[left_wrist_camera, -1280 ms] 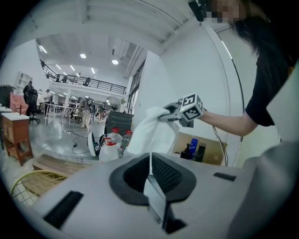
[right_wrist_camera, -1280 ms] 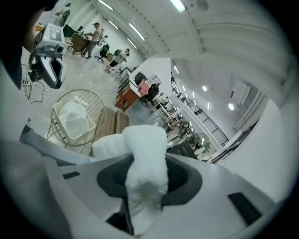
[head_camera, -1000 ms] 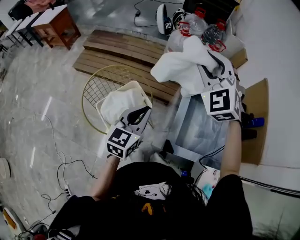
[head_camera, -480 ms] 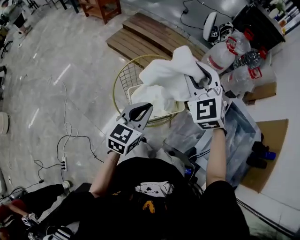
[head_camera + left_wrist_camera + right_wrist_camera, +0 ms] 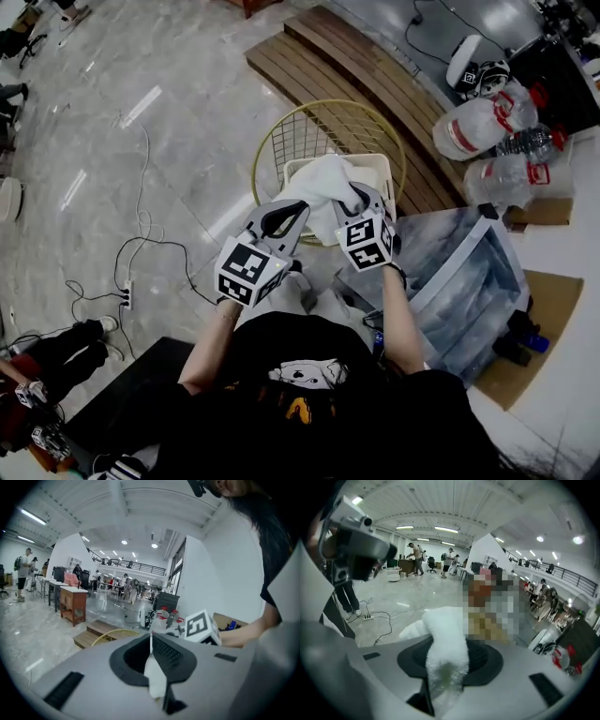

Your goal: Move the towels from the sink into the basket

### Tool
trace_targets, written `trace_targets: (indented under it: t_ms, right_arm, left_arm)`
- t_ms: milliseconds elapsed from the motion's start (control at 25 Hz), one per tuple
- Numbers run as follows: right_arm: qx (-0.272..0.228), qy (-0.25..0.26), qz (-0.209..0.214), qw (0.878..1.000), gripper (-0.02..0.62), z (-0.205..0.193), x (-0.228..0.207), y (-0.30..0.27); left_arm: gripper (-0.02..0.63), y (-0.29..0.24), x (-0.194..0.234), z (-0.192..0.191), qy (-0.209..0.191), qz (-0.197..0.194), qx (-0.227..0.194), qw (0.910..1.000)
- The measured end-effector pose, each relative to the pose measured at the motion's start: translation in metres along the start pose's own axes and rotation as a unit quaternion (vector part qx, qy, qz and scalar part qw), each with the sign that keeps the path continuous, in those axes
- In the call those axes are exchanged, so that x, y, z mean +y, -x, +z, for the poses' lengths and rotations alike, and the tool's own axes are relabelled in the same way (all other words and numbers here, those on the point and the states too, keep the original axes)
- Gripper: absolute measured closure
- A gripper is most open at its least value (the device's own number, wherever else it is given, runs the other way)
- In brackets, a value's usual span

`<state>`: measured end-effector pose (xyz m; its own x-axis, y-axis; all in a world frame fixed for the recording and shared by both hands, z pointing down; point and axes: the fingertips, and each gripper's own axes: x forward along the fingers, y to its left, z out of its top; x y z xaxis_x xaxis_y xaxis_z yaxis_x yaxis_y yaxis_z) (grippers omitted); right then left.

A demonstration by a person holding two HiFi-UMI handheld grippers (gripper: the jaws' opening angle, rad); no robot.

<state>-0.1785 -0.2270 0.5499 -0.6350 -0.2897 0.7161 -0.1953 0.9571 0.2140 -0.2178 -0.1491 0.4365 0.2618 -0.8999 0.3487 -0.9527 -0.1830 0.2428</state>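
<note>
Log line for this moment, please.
step: towel to basket | right gripper: shut on towel, over basket | left gripper: shut, at basket rim | towel: not yet released

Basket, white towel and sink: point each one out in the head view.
basket (image 5: pixel 298 131), head view, on its gold wire wall.
white towel (image 5: pixel 323 186), head view, on its bunched middle.
sink (image 5: pixel 473 286), head view, on its bare steel basin.

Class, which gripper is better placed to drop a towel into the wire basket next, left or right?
Right. The right gripper is shut on a white towel over the basket; the left gripper shows only a white sliver between its jaws.
</note>
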Motion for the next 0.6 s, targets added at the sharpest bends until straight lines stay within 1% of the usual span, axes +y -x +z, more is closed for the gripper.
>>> trace_targets:
  t_ms: [120,240,320,440,520,600]
  right_arm:
    - [0.048,0.002,0.018,0.999,0.453,-0.037,0.023,-0.049]
    - [0.082,-0.014,0.020,0.996,0.453,-0.071,0.039,-0.094]
    - [0.119,-0.030,0.022,0.992,0.451,-0.097,0.044,-0.118]
    - [0.177,-0.042,0.034,0.983,0.445,-0.136,0.053,-0.142]
    - [0.191,-0.058,0.042,0.979,0.440,-0.152,0.058,-0.151]
    - [0.189,-0.076,0.042,0.978,0.432,-0.157,0.058,-0.155]
  left_arm:
    - [0.588,0.003,0.012,-0.007,0.005,0.010,0.008,0.9999]
    - [0.588,0.006,0.023,-0.016,0.006,0.022,0.019,0.9995]
    - [0.588,0.009,0.029,-0.020,0.009,0.031,0.025,0.9992]
    - [0.588,0.014,0.037,-0.023,0.015,0.046,0.029,0.9984]
    - [0.588,0.017,0.041,-0.025,0.017,0.052,0.031,0.9980]
    - [0.588,0.017,0.042,-0.026,0.016,0.054,0.035,0.9978]
